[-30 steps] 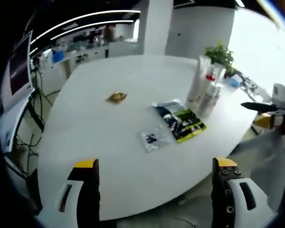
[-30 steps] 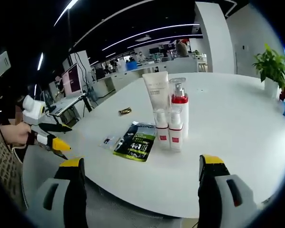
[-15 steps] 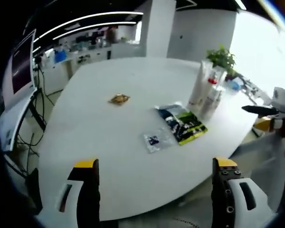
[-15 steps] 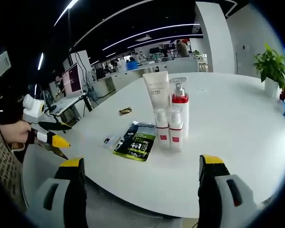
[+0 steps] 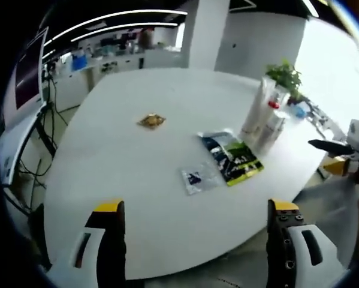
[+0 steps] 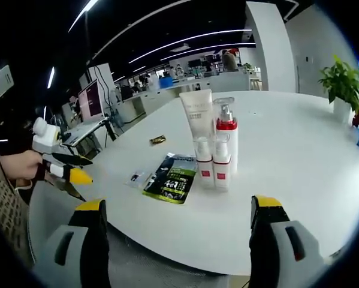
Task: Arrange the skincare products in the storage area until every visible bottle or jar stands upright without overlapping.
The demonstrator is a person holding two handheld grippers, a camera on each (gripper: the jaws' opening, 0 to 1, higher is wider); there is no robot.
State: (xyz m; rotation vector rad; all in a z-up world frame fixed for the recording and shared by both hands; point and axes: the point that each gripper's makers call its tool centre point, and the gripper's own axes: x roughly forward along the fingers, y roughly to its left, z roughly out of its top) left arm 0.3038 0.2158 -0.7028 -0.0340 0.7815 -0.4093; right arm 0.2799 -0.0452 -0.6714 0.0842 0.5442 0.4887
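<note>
On the white table (image 6: 287, 180) a tight cluster stands upright: a white tube (image 6: 198, 116), a tall pump bottle with a red collar (image 6: 226, 129) and two small red-banded bottles (image 6: 203, 158) (image 6: 221, 161). The same cluster (image 5: 262, 120) stands at the far right of the table in the left gripper view. A green-and-black sachet (image 6: 173, 178) (image 5: 232, 157) lies flat beside it, with a small clear packet (image 5: 196, 177) nearby. My left gripper (image 5: 194, 249) is open at the table's near edge, holding nothing. My right gripper (image 6: 178, 243) is open too, short of the table edge.
A small gold wrapper (image 5: 151, 121) lies near the table's middle. A potted plant (image 6: 342, 84) stands at the far right edge. The left gripper (image 6: 59, 171) with a hand on it shows at the left of the right gripper view. Desks and monitors fill the background.
The left gripper's camera has drifted slightly, so the table sits a little lower and further right in its view. The products have not moved. The right gripper view is steady.
</note>
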